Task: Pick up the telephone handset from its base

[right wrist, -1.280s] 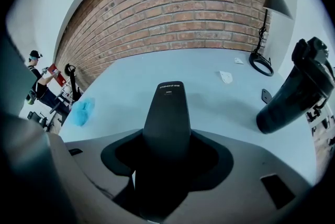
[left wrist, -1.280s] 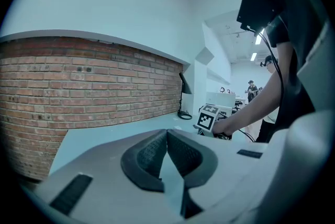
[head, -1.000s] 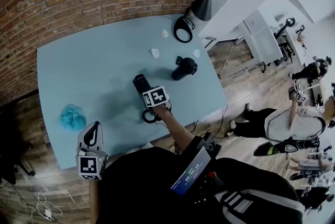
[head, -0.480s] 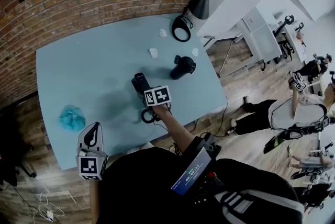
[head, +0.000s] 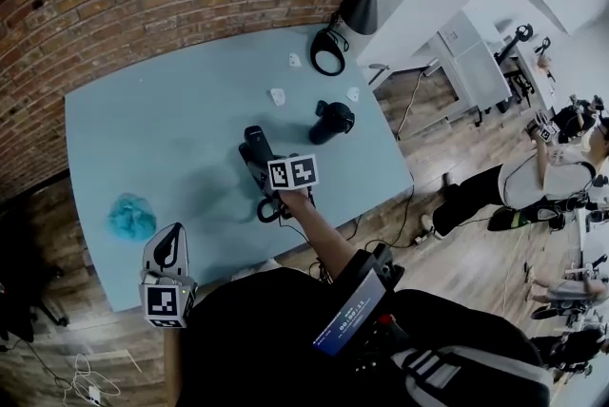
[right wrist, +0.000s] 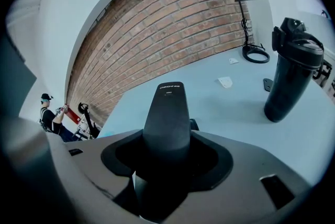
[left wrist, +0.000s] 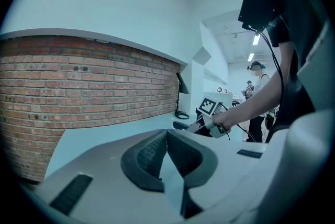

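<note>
The black telephone handset [right wrist: 168, 113] stands up between my right gripper's [right wrist: 167, 150] jaws, which are shut on its lower part. In the head view the handset [head: 254, 148] hangs a little above the middle of the pale blue table [head: 171, 120], with the right gripper [head: 265, 167] just in front of it. A small dark piece, perhaps the base [right wrist: 194, 124], peeks out behind the handset. My left gripper [head: 169, 248] rests at the table's near left edge, its jaws shut with nothing in them; its pads [left wrist: 157, 152] meet.
A black shaker bottle [head: 333, 122] stands right of the handset. A black lamp [head: 366, 1] with a coiled cable [head: 330, 53] is at the far right corner. A blue crumpled cloth [head: 131, 213] lies at left. Small white scraps [head: 280, 96] lie beyond. People stand off to the right.
My right gripper has risen with the handset and rolled, its marker cube shifting slightly right. The left gripper has kept still.
</note>
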